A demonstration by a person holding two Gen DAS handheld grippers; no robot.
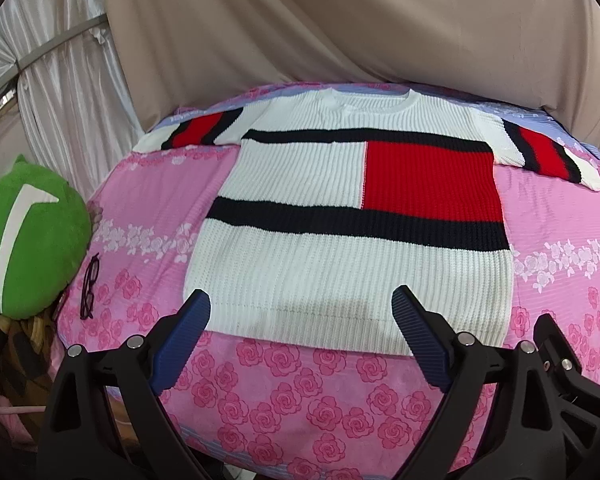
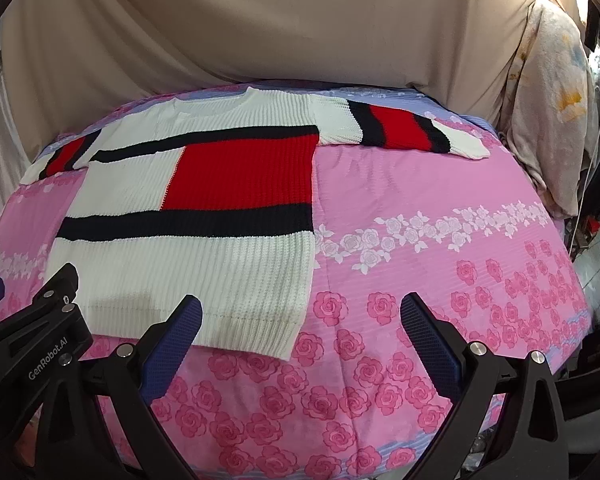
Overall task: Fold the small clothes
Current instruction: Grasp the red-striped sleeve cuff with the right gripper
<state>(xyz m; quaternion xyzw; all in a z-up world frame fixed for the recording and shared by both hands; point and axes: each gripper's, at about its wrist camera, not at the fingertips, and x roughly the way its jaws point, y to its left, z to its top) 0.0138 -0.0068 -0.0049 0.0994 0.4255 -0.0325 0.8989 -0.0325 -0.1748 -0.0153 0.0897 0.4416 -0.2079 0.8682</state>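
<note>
Two grippers are hanging over the near edge of the bed, and both are spread wide with nothing between their blue fingers. The left gripper (image 1: 302,300) is sitting just in front of the sweater's bottom hem, with its fingers standing to either side of the white ribbing. The right gripper (image 2: 302,308) is sitting a little farther to the right, so its left finger is over the hem corner and its right finger is over bare blanket. Whether any finger is touching the cloth cannot be told.

The sweater (image 1: 352,200) is lying flat and face up on the bed, with its neck pointing away and both sleeves stretching out sideways. It is white and knitted, with two dark stripes, a big red block on the chest, and red and dark bands on each sleeve.

The blanket (image 1: 284,396) under it is pink with rose prints and a row of pale flowers. A green pillow (image 1: 28,236) is resting at the left edge, and a pair of glasses (image 1: 90,286) is lying just beside it. A tan sheet (image 1: 340,24) is hanging behind the bed, and white curtains (image 1: 56,80) are hanging to the left.
</note>
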